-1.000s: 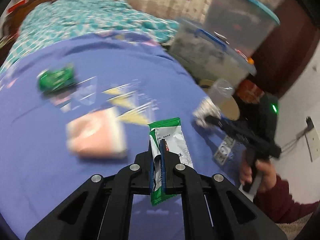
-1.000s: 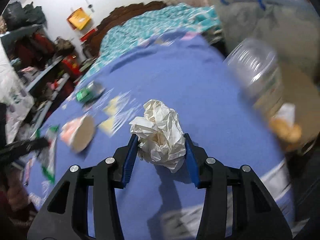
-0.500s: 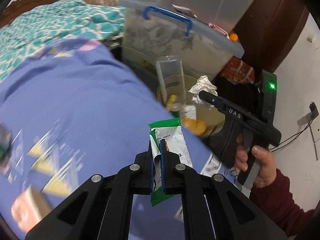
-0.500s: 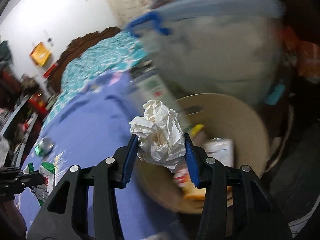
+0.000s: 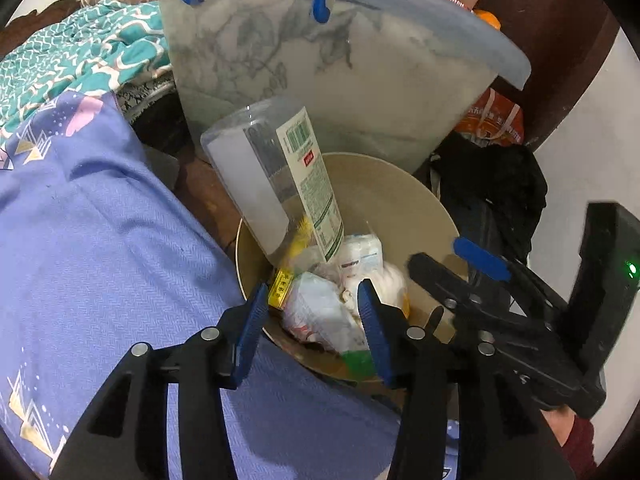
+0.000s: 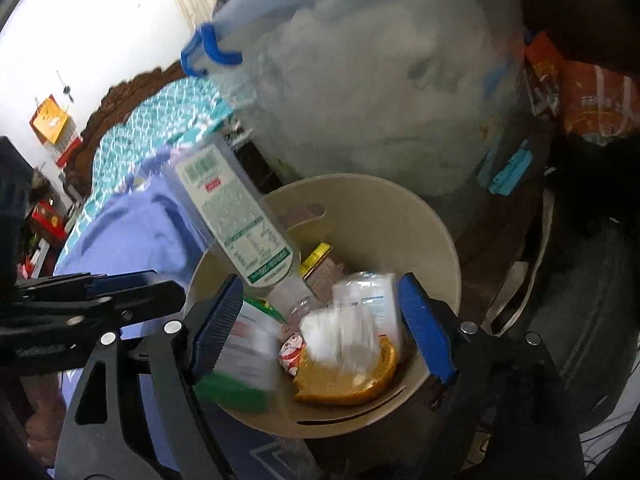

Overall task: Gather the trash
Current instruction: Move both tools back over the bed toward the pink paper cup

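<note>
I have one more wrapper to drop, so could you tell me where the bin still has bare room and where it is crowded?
The bin's far inner wall, beneath the storage tub, is bare. The near half is crowded: the tilted plastic bottle leans in at the left, with wrappers and orange peel piled below. Both grippers, left and right, hang open above that pile.

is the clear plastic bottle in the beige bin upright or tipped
Tipped. The clear plastic bottle leans neck-down into the round beige bin, its base sticking up past the rim, above the wrappers.
</note>
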Tool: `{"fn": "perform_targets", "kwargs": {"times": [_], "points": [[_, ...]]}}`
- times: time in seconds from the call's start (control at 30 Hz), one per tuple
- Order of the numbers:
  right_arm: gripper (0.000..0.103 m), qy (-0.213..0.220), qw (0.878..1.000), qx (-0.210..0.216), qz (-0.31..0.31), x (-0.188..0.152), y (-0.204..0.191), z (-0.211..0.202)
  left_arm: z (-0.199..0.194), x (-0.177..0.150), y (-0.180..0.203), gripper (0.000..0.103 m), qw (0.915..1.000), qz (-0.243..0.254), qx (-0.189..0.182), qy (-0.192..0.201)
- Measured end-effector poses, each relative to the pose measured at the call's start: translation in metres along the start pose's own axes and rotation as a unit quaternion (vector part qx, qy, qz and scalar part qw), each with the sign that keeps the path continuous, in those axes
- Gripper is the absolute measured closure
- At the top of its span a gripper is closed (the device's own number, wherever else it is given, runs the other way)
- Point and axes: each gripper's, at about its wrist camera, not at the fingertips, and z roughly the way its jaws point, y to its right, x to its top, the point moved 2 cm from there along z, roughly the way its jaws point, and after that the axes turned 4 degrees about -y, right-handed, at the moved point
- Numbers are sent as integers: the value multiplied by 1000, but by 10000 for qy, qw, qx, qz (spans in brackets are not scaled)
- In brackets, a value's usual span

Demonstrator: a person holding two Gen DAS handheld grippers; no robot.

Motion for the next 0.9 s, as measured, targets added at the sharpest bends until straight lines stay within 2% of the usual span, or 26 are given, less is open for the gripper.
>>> {"fn": "perform_targets", "kwargs": {"times": [0.17,0.27,0.57,0.67,0.77,0.9], "points": [[23,174,9992,209,293,-16,-3,-22,-22,-14,-9,58,9999,-59,-68,85],[23,200,9984,406,330,-30,-16,-33,-38,-36,-14,55,9999,-67,-73,129],[23,-214,9936,1086,-237,-77,-99,-41,-86,-145,-56,54,9994,-179,280,104],[23,-442,9890,1289,-574,-91,-137,-35,-107,-188,-81,53,9978,-396,518,150],[24,-692,9819,1524,-887,-108,-180,-27,-127,-232,-113,52,9940,-830,685,168],[26,-970,9703,1807,-1284,-131,-233,-18,-150,-277,-155,52,9836,-1507,970,215]]}}
